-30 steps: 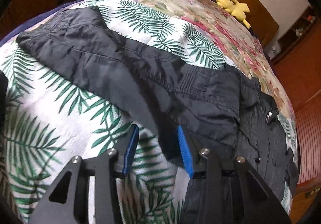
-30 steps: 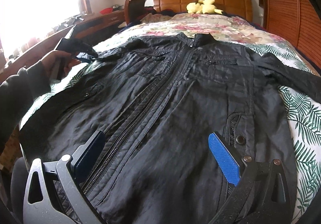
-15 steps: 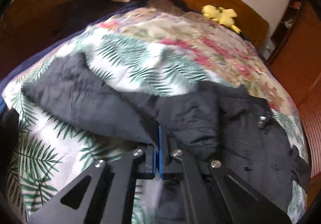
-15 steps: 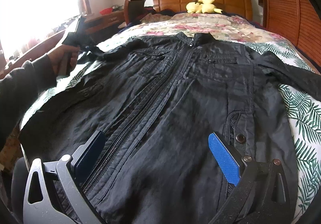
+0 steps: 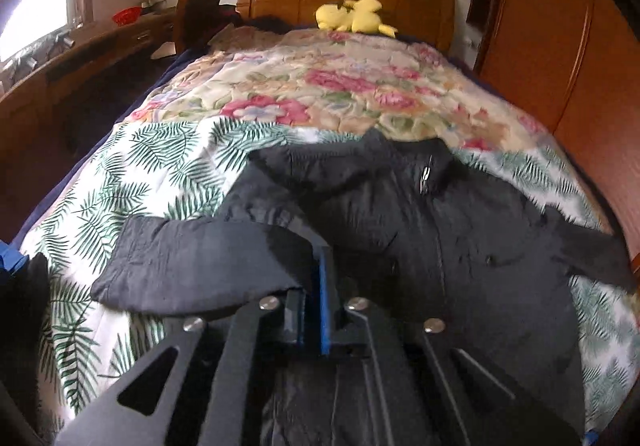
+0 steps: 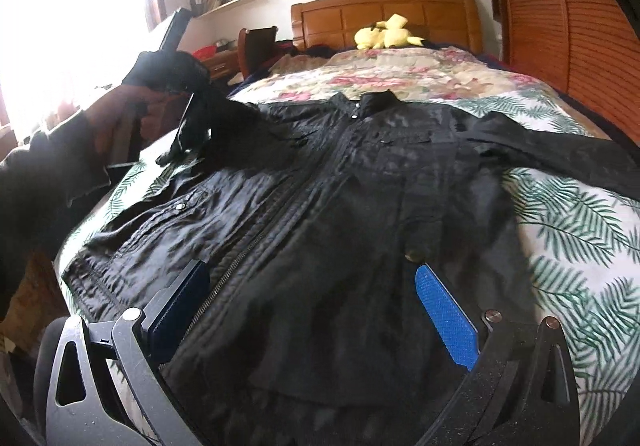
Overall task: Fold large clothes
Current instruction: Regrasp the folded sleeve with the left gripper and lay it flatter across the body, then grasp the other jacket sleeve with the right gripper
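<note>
Jacket (image 6: 360,206): black, spread front-up on bed's leaf-print cover (image 6: 580,230) | left gripper (image 5: 316,286): clamped tight on its sleeve (image 5: 200,262), lifted | right gripper (image 6: 312,306): jaws wide, empty, over hem | writing: nothing readable

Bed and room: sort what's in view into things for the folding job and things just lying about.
For the job:
jacket
its sleeve, pinched in the shut left gripper
right gripper, open over the hem

Lying about:
yellow plush toy
floral quilt
leaf-print cover
chair
</note>
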`<state>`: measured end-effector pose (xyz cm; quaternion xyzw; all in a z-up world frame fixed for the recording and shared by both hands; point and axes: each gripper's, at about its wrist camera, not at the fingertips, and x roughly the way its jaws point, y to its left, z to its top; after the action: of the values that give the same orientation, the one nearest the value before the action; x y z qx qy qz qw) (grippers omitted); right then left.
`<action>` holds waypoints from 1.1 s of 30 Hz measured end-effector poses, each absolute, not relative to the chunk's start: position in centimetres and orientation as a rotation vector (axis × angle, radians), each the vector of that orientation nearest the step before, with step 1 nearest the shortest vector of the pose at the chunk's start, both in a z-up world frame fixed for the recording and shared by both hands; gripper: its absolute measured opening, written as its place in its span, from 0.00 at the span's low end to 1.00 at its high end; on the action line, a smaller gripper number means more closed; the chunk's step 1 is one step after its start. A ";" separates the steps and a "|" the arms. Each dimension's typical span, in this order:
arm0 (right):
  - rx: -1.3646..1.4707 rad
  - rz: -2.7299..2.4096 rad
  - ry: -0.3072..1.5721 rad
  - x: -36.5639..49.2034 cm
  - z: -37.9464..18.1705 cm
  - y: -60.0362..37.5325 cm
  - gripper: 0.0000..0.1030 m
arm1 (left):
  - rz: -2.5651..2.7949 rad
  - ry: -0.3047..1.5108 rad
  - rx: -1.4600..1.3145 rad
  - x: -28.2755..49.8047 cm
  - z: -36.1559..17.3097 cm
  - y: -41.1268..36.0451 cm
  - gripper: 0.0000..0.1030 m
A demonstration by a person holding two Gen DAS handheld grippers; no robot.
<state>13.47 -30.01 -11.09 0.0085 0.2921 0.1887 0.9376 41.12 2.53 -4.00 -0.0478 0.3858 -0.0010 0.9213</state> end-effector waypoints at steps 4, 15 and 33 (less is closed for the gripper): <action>0.019 0.364 0.596 12.8 -10.9 -31.1 1.00 | -0.025 0.829 -0.057 39.8 -5.6 1.9 0.08; -0.026 0.373 0.592 13.1 -10.4 -29.5 1.00 | -0.066 0.783 0.044 32.7 -6.9 2.4 0.26; -0.259 0.602 0.616 29.6 -7.8 -11.4 0.91 | -0.022 0.632 -0.103 22.1 -7.4 12.5 0.35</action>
<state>29.60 -11.35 -7.82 -0.1252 0.2980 0.2907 0.9006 22.15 12.48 -7.42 -0.0507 0.3108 -0.0109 0.9491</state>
